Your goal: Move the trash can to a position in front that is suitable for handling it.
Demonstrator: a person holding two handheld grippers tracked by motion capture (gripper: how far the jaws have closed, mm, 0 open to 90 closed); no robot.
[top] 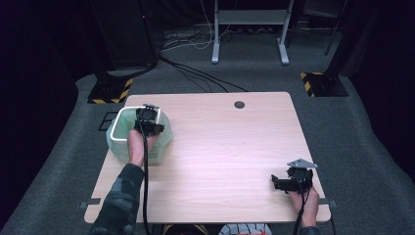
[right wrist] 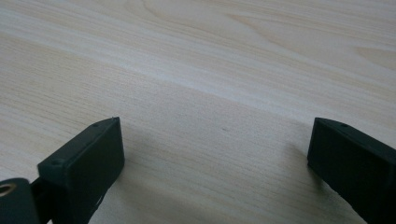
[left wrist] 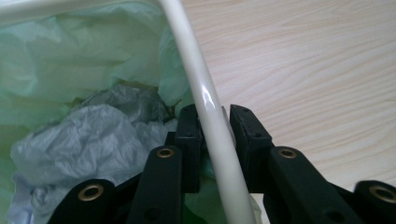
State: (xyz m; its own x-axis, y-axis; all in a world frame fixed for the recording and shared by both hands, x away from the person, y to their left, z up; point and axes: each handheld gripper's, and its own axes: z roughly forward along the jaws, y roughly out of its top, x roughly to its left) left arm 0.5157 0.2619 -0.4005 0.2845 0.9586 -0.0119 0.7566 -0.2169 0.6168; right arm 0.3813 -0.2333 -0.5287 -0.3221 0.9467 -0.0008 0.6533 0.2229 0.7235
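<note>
Pinching the bin's white rim [left wrist: 210, 121] between near-closed jaws, left gripper [left wrist: 212, 123] steadies the green-lined bin [top: 139, 134] beneath it, while right gripper [right wrist: 215, 154] idles wide open, empty, just above table [right wrist: 210, 56].

A bin [top: 138, 134] stands at the table's [top: 220, 147] left edge, crumpled bag [left wrist: 79, 140] inside.

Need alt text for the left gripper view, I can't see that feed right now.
The left gripper has its black fingers on either side of the bin's white rim, one inside and one outside. Inside the bin, a green liner holds crumpled grey plastic; the wooden table lies beyond.
</note>
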